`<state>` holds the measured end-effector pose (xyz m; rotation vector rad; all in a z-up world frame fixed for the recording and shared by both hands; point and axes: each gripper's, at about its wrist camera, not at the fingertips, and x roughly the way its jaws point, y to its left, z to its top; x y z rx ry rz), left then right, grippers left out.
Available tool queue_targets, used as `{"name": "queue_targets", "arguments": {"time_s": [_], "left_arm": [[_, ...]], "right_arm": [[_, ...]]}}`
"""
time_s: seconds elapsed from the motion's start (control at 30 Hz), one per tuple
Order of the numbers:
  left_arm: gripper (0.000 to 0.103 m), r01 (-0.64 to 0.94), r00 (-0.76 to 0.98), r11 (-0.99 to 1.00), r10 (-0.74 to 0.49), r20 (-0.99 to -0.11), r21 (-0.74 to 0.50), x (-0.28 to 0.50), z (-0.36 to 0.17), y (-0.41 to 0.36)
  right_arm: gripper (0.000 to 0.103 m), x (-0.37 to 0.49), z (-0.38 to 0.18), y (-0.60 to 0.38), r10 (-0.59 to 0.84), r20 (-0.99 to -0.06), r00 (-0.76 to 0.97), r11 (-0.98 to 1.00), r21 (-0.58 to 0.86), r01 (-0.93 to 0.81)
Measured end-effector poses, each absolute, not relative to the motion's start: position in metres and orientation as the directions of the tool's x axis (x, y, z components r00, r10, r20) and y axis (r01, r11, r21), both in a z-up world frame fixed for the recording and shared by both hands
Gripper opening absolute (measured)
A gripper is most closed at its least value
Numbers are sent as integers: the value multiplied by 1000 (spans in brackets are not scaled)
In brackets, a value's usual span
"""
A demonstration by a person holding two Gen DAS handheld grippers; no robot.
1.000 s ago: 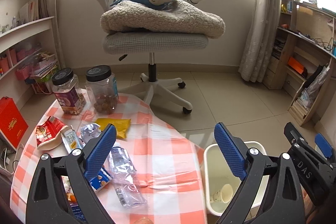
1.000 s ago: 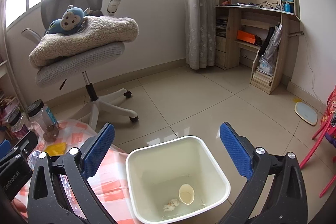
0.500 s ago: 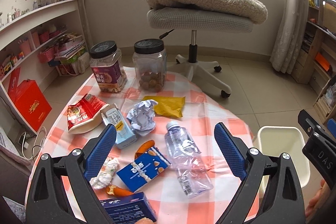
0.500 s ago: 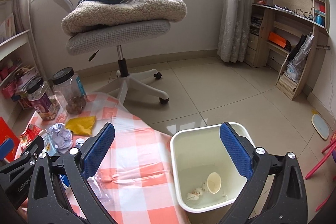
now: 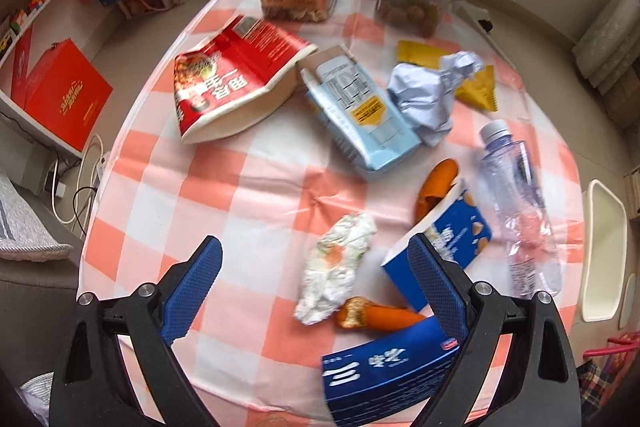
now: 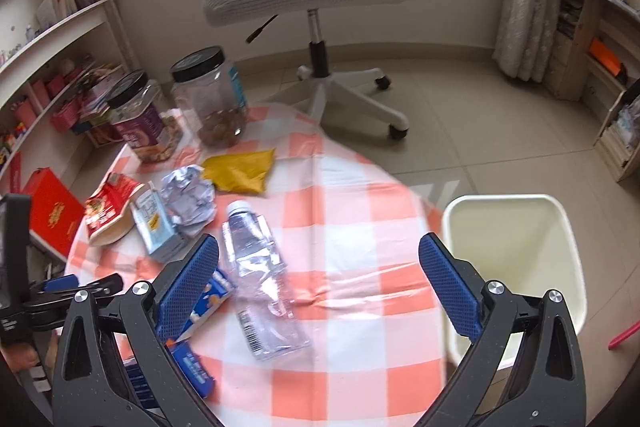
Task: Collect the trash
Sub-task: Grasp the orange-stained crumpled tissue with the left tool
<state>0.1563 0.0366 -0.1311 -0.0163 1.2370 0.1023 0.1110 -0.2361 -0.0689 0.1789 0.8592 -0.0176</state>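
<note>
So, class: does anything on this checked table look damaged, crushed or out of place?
Yes. The clear plastic bottle lies on its side, crushed flat. The red snack bag is torn open, the light blue carton lies tipped with its top open, and a bitten orange sausage sits beside a crumpled tissue.

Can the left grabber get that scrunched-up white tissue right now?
Probably yes. The left gripper is open and empty, and the crumpled white tissue lies right between its fingers with nothing on top. The orange peel touches its near end and might get pinched too.
</note>
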Motion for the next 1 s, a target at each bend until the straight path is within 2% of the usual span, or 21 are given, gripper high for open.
{"name": "queue_targets", "arguments": {"time_s": [0.1, 0.2, 0.37, 0.43, 0.47, 0.5, 0.53, 0.6, 0.77, 1.0], "left_arm": [[84, -62, 267, 997, 62, -962, 47, 156, -148, 47], [79, -18, 215, 999, 36, -976, 33, 156, -165, 44], [71, 18, 186, 1000, -18, -982, -15, 159, -187, 39], [56, 19, 163, 998, -59, -985, -57, 158, -196, 39], [55, 26, 173, 999, -49, -984, -45, 157, -197, 38], [42, 32, 184, 999, -40, -982, -35, 154, -195, 38], [37, 24, 183, 998, -58, -981, -55, 153, -192, 41], [37, -25, 186, 995, -88, -979, -95, 149, -187, 54], [37, -119, 269, 991, -25, -963, -59, 133, -159, 93], [37, -140, 344, 985, -49, -938, -102, 106, -120, 113]], "right_arm": [[96, 124, -91, -221, 250, -812, 527, 949, 313, 33], [95, 133, -112, -204, 411, -812, 414, 888, 459, 19], [95, 138, -125, -177, 495, -798, 343, 847, 531, 13], [95, 139, -128, -171, 504, -799, 329, 844, 537, 11], [95, 141, -130, -169, 509, -799, 320, 841, 541, 12], [95, 143, -132, -168, 512, -800, 311, 840, 543, 13], [95, 144, -134, -165, 511, -803, 306, 841, 540, 13], [95, 147, -137, -162, 503, -811, 298, 848, 530, 11], [95, 157, -154, -137, 511, -824, 244, 849, 528, 5], [93, 174, -188, -103, 432, -880, 199, 892, 449, 51]]}}
